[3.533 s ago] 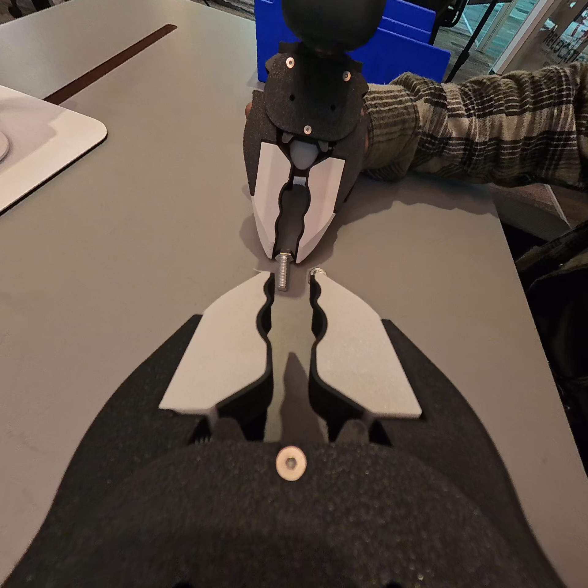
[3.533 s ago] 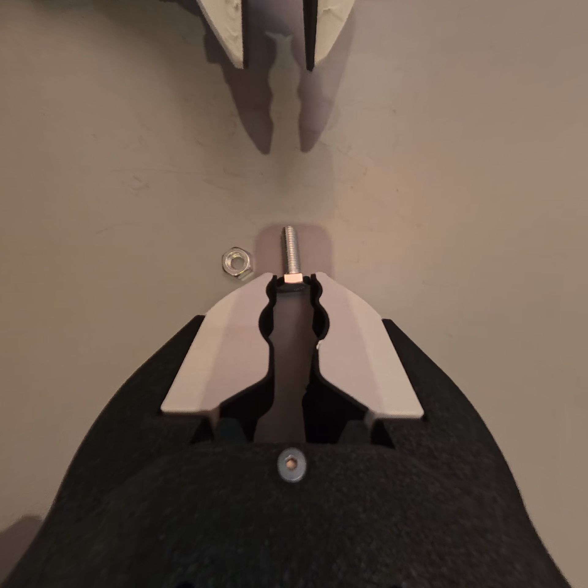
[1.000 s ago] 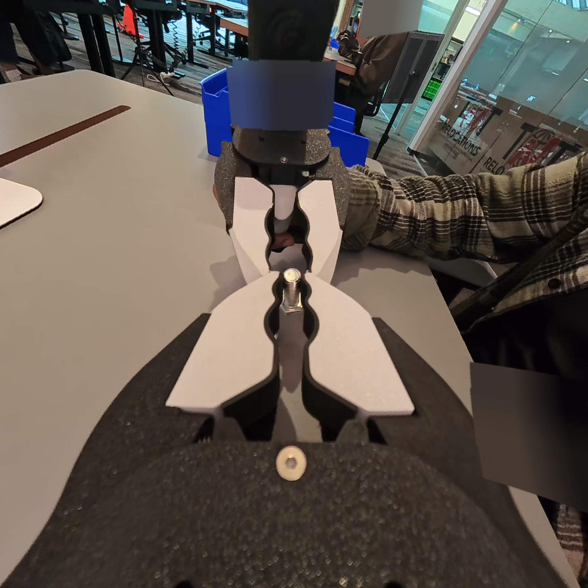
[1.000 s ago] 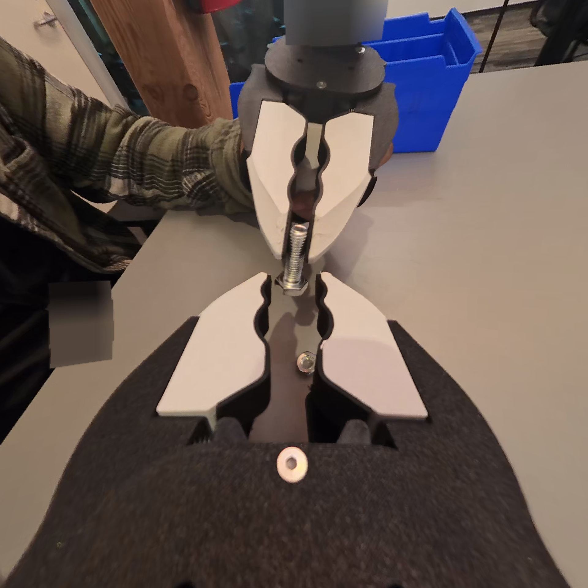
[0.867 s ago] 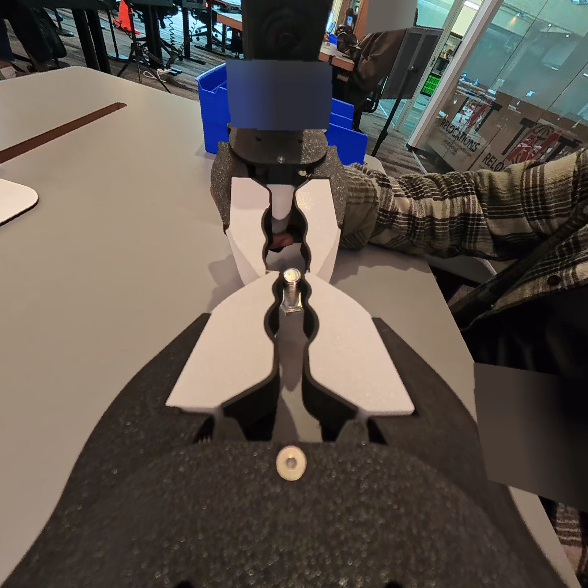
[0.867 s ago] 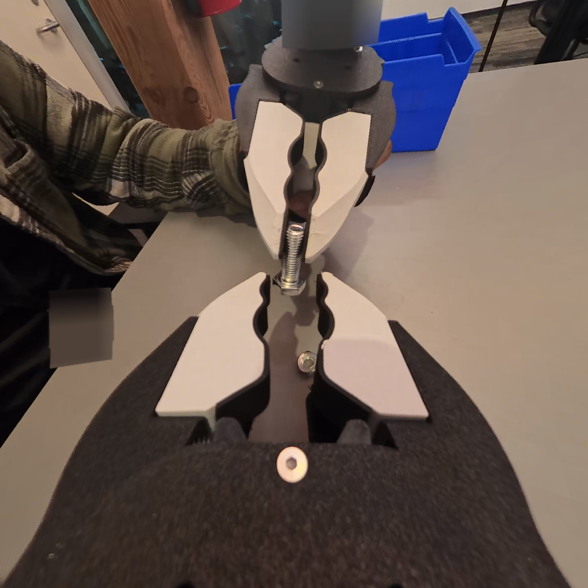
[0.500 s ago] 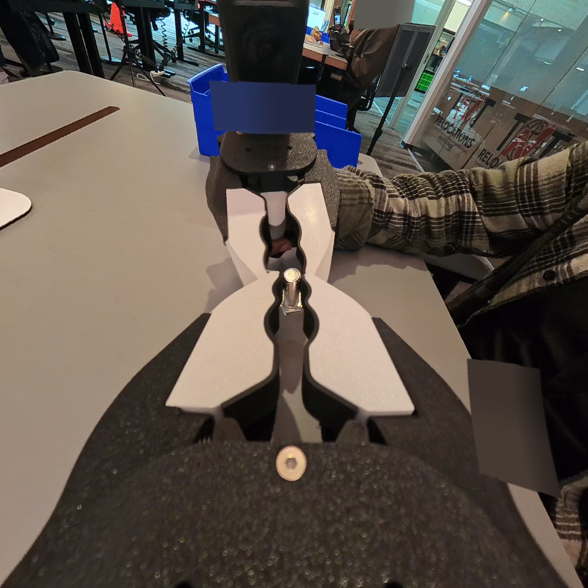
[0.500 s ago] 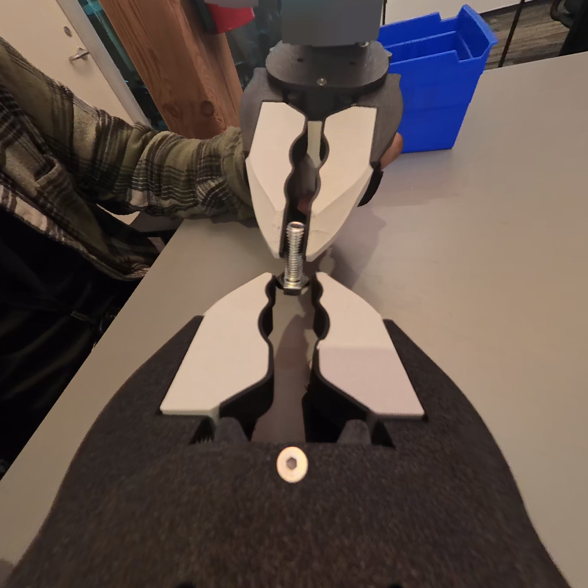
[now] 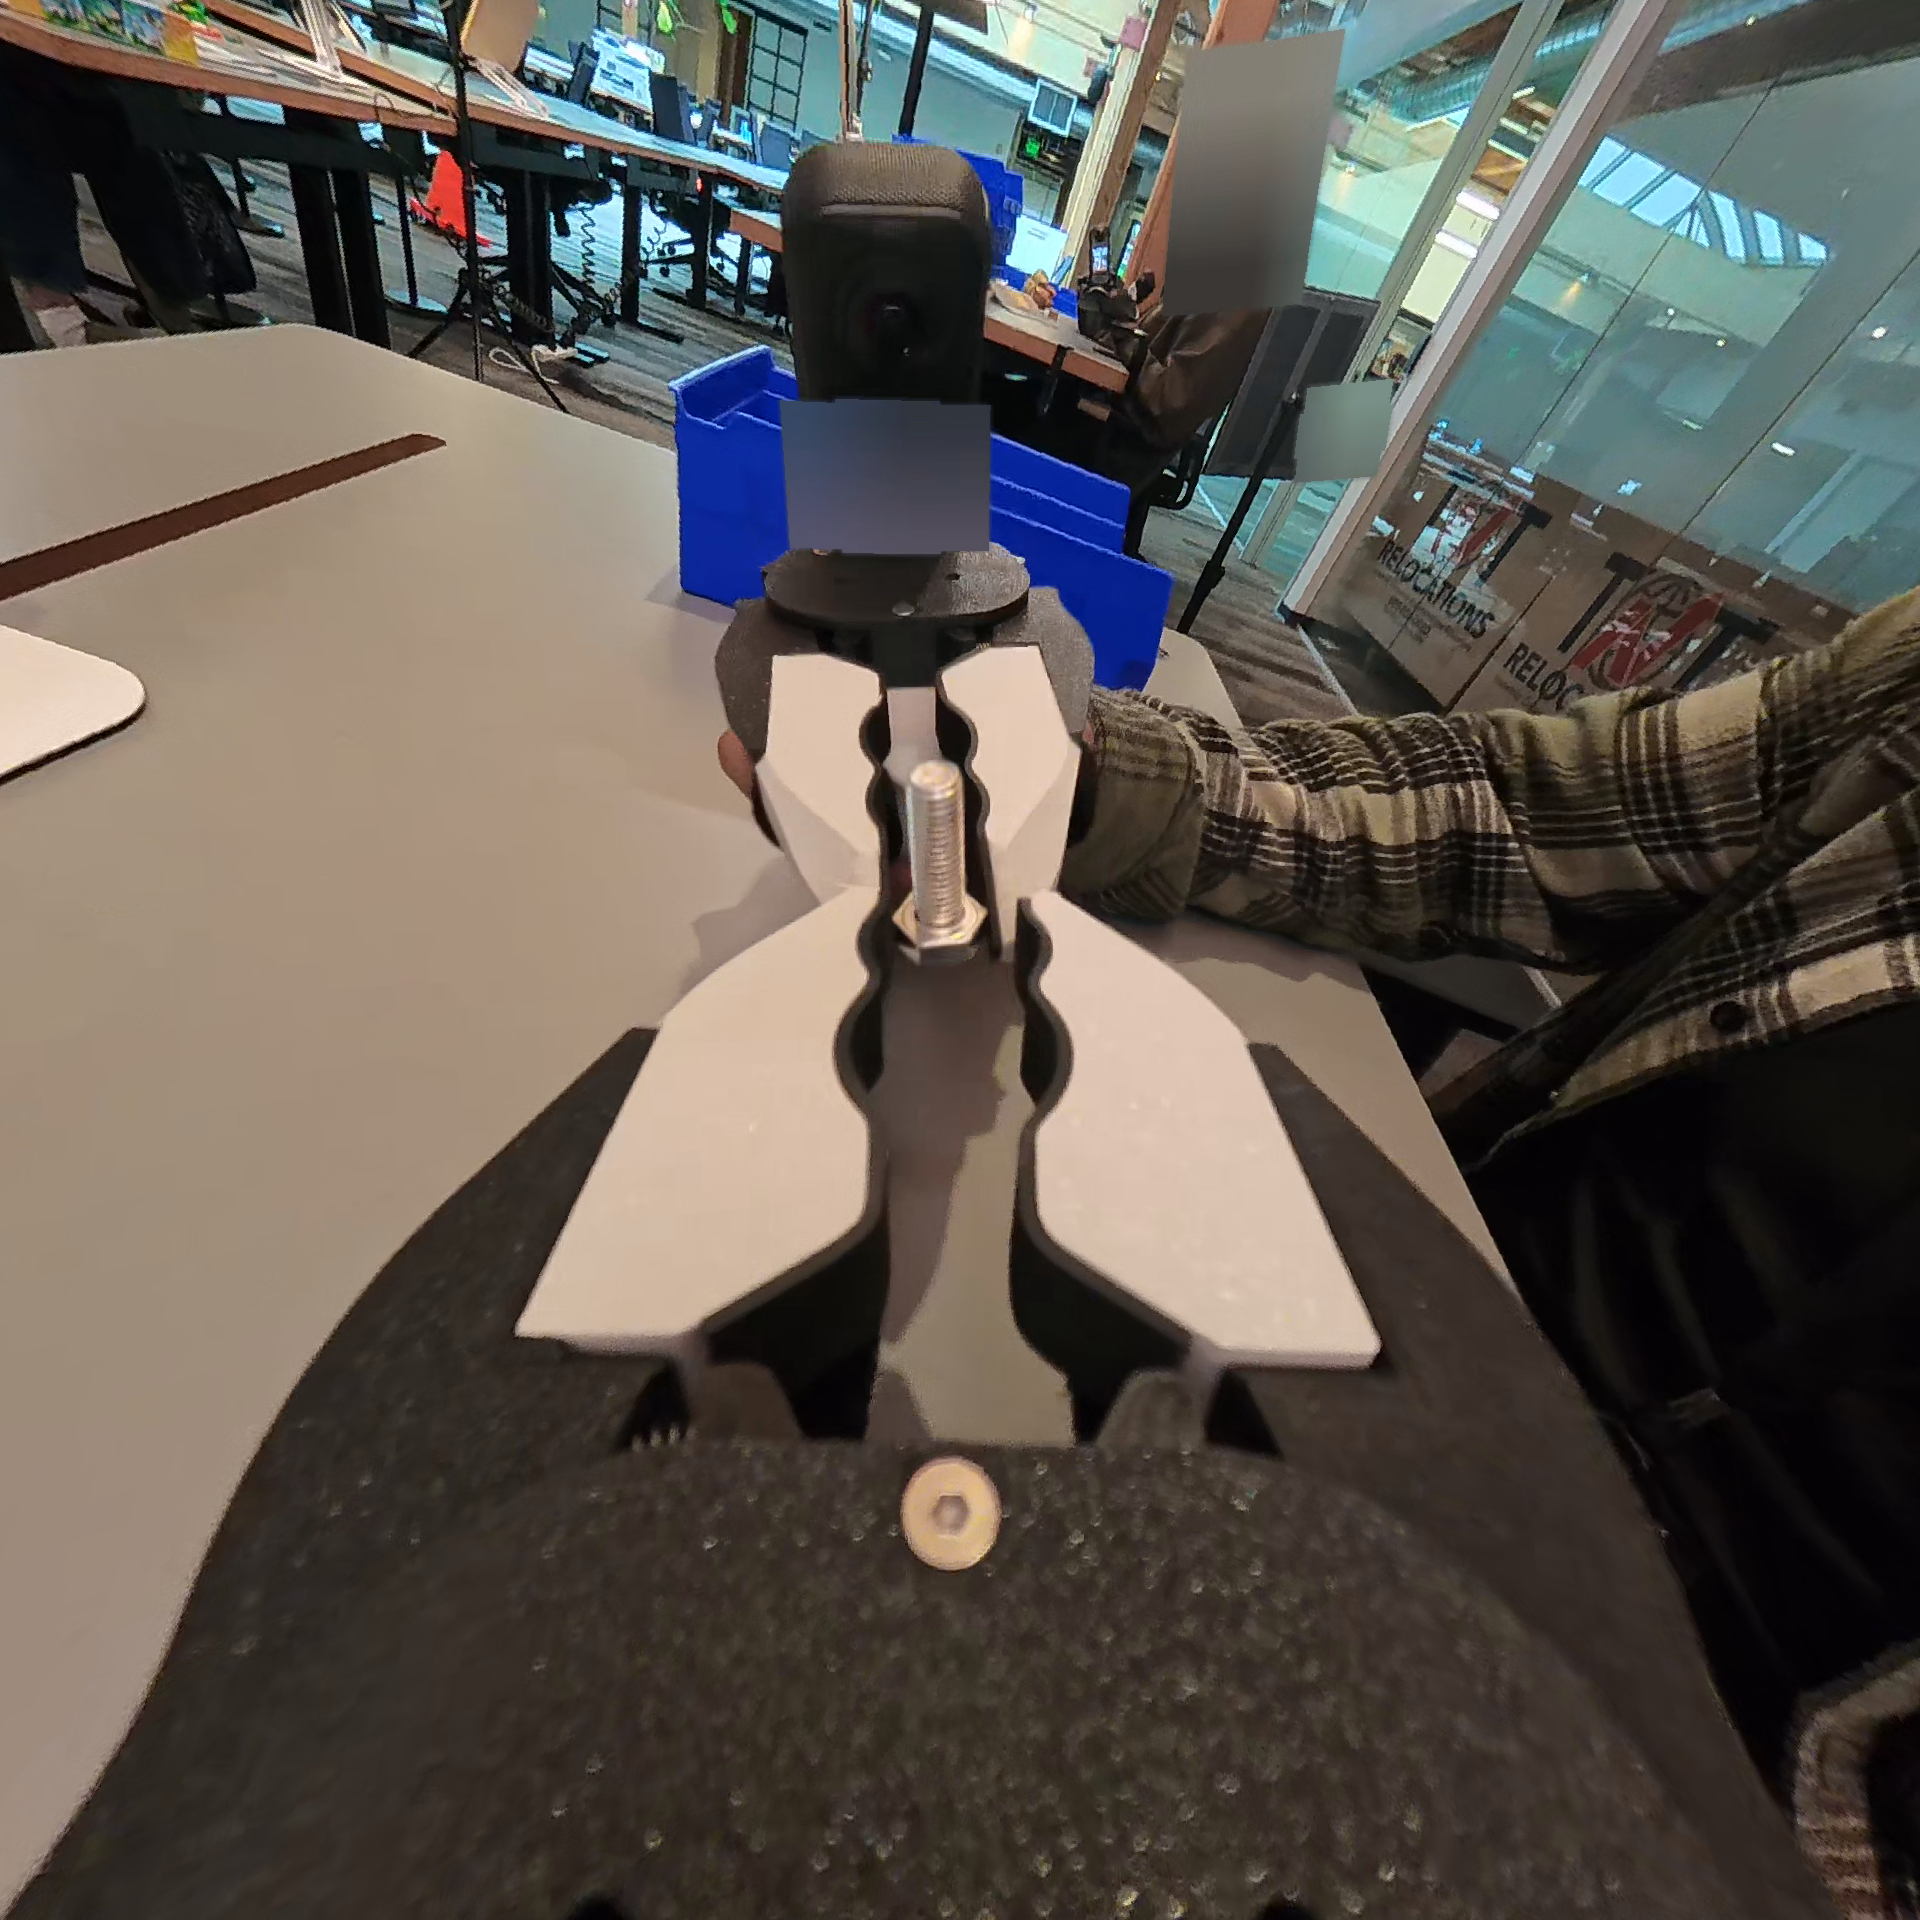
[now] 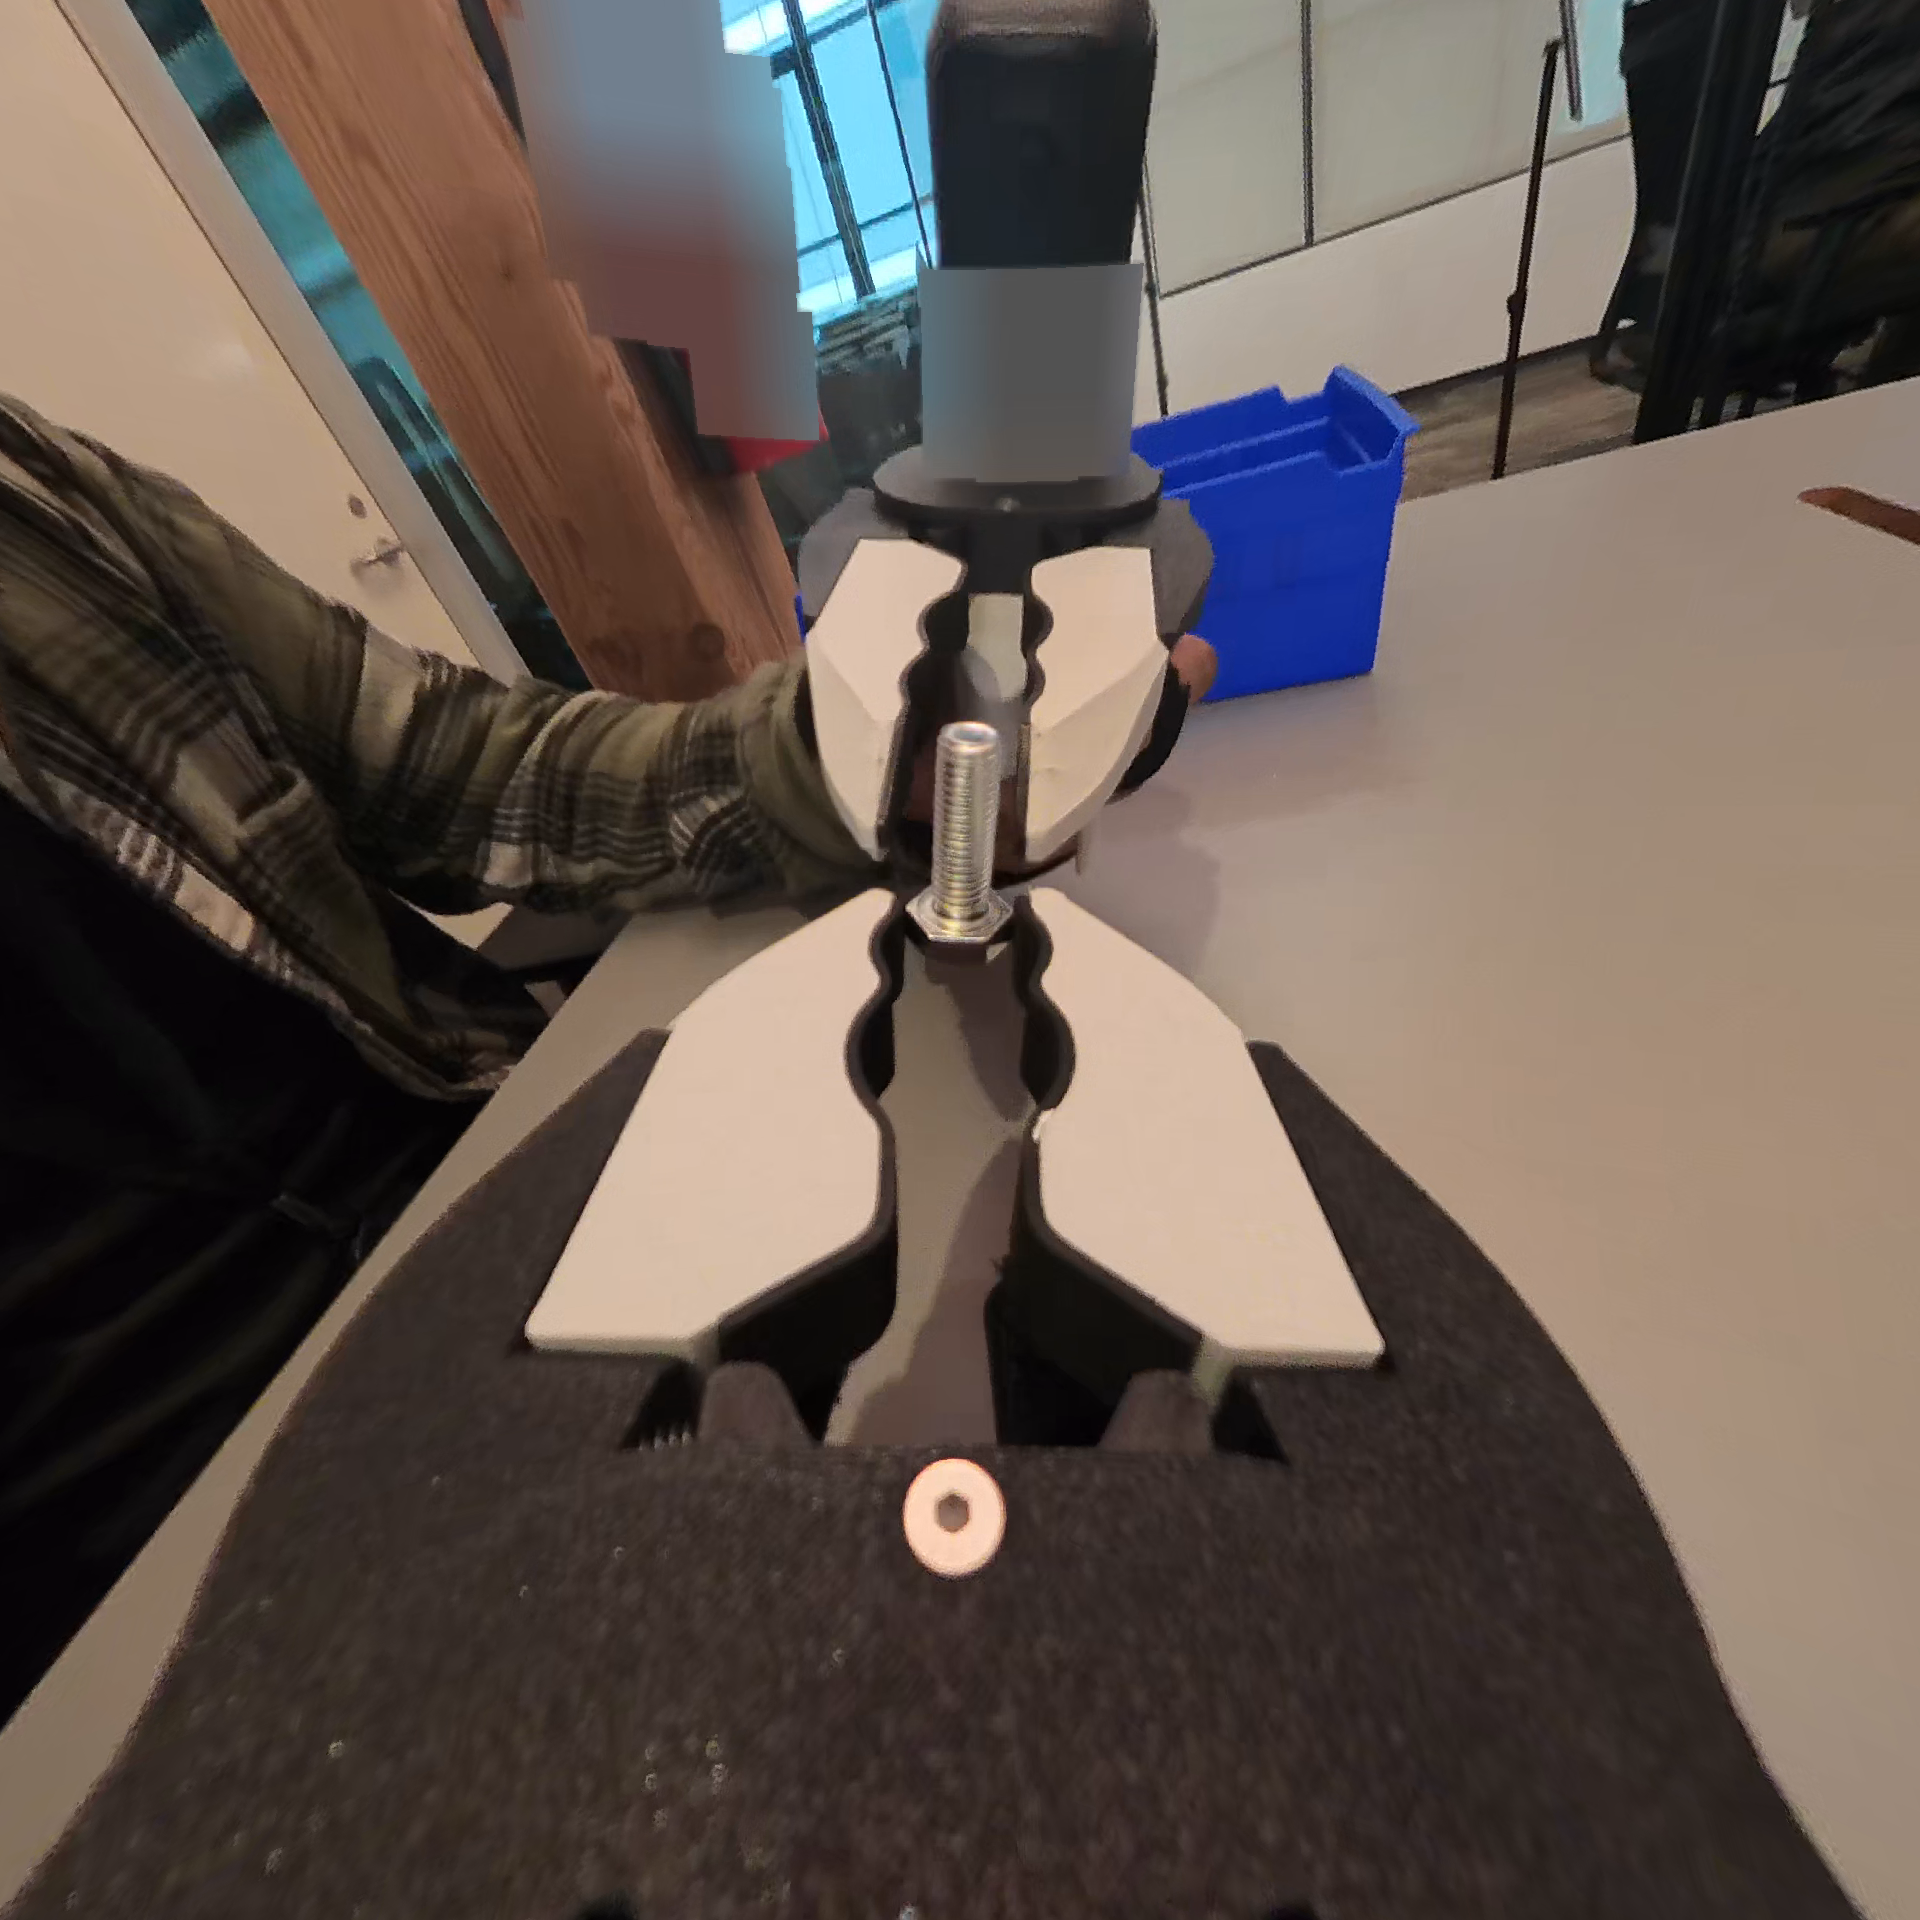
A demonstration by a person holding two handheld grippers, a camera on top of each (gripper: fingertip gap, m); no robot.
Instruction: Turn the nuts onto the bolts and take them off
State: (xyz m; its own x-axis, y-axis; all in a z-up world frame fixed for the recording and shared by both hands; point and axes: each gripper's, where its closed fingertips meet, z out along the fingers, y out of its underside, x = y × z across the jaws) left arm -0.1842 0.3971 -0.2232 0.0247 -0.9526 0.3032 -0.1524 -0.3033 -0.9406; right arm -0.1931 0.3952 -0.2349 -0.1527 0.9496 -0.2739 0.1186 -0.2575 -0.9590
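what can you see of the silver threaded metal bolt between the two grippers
The silver threaded metal bolt looks like shiny steel, threaded along its whole visible shaft, with a flat free end. It rises upright in both views. A hex piece, head or nut, sits at its lower end between the tips of the left gripper and right gripper; which one clamps it is unclear.

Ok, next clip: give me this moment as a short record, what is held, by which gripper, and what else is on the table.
held item: one silver bolt, its threaded shaft rising between the two facing grippers
hex end: at the bolt's lower end; nut or head, cannot tell
right gripper: fingertips closed against the hex end
left gripper: fingertips at the same hex end from the opposite side; whether it grips cannot be told
table: grey
background: blue bin standing on the table behind the grippers
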